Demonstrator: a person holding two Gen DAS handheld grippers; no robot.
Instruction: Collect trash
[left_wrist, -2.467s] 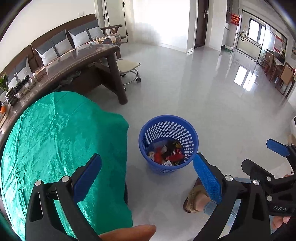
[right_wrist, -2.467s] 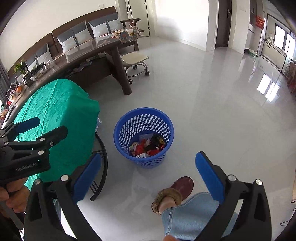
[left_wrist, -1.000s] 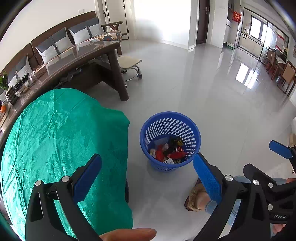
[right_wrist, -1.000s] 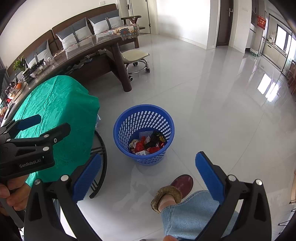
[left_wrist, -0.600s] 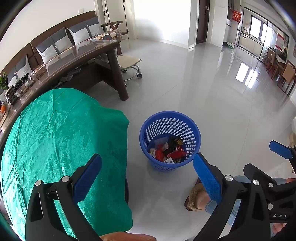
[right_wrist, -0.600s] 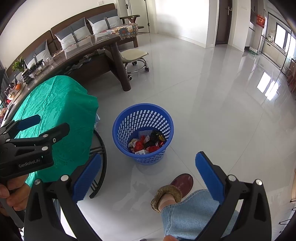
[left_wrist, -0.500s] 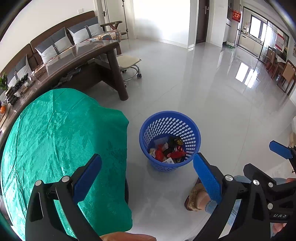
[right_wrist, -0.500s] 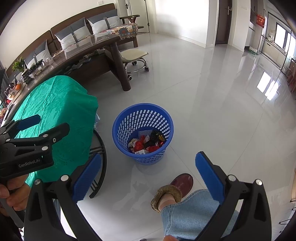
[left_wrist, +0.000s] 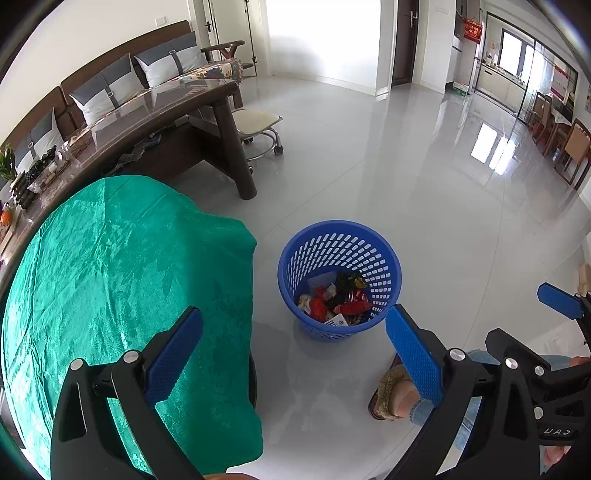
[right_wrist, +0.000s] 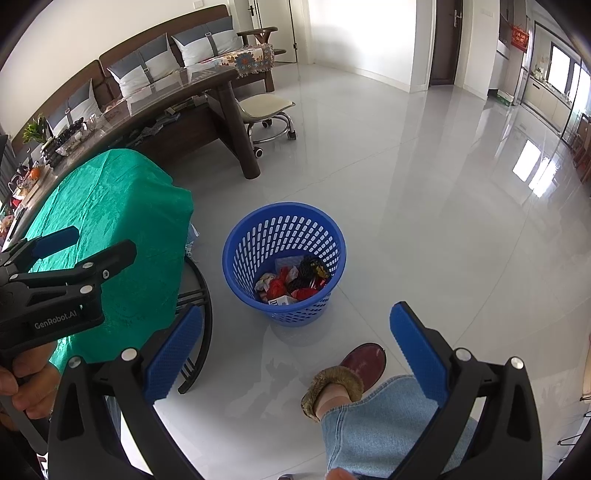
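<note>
On the pale tiled floor stands the blue basket, your landmark. Trash lies heaped in its bottom: red wrappers, a dark packet, white scraps, a small printed carton.

Your left gripper hangs above and short of the basket, fingers spread wide, nothing between the blue pads. Your right gripper is likewise released and empty, held high on the basket's near side. Each tool shows in the other's view: the left gripper side-on at the left edge of the right wrist view, the right gripper at the lower right of the left wrist view.

Left of the basket, near but not touching: a table under a green cloth, the cloth draping down its side. Its dark ring base shows on the floor between cloth and basket.

Nearer you than the basket: your foot in a maroon slipper, with a denim hem above it, just apart from the basket's base.

Beyond the basket: a long dark desk with a glass top, its thick leg on the floor, a wheeled stool beside the leg. Behind these, a sofa with grey-and-white cushions.
</note>
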